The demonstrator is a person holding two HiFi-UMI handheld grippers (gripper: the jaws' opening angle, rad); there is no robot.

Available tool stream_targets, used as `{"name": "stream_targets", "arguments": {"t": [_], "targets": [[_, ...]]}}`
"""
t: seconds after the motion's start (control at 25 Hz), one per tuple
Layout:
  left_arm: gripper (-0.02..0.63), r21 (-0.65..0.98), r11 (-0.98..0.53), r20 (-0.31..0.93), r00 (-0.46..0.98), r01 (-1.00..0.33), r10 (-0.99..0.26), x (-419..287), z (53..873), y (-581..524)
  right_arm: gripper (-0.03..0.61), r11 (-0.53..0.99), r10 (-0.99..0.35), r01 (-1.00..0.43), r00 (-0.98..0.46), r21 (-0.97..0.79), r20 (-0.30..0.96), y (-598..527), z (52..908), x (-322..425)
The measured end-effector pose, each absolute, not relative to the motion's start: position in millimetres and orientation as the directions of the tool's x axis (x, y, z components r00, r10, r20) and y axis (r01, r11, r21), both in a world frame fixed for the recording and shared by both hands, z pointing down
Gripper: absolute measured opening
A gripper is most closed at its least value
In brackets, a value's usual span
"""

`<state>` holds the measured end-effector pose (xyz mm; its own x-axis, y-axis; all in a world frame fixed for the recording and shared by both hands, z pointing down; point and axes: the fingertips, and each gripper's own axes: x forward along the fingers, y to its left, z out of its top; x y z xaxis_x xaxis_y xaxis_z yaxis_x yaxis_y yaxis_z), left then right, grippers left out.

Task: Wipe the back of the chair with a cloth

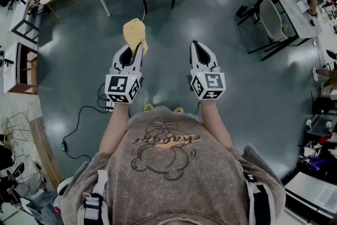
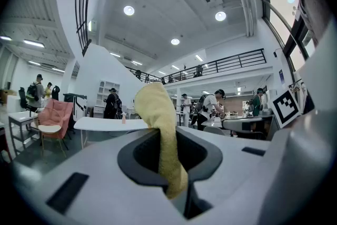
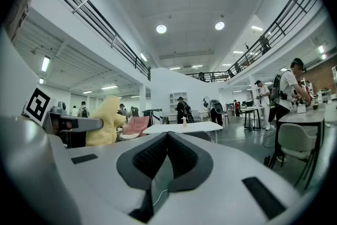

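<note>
Left gripper view: left gripper (image 2: 165, 140) pinches yellow cloth (image 2: 157, 107) upright; right gripper (image 3: 167, 138) pressed together.

Bright ceiling lights, floor glare, fisheye-warped edges, sharp focus

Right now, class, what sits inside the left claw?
A yellow cloth, pinched in the left claw. Its top bunches up above the jaws and a short end pokes out below. The clamped stretch between them is covered.

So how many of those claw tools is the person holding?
2. The left gripper is shut on the yellow cloth; the right gripper, beside it, is shut and empty.
</note>
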<state>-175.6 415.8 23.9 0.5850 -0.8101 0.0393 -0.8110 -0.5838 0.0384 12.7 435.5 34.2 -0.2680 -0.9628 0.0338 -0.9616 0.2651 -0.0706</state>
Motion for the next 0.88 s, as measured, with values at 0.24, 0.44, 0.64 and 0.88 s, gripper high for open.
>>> {"name": "stream_targets", "arguments": {"t": [0.24,0.44,0.64,0.88], "targets": [[0.058,0.05,-0.577,0.04,0.579,-0.815,-0.814,-188,25,414,0.025,0.258,-0.965,-0.963,-0.261,-0.08,0.037,435,37,6],[0.058,0.039,-0.582,0.048,0.583,-0.812,-0.811,-206,23,407,0.026,0.248,-0.966,-0.964,-0.254,-0.098,0.054,435,46,-5],[0.058,0.057,-0.599,0.016,0.601,-0.799,-0.799,-234,30,403,0.025,0.245,-0.965,-0.967,-0.251,-0.072,0.075,442,59,-32],[0.058,0.064,-0.625,0.003,0.627,-0.778,-0.779,-238,30,393,0.026,0.199,-0.975,-0.978,-0.203,-0.053,0.086,443,63,-30]]}}
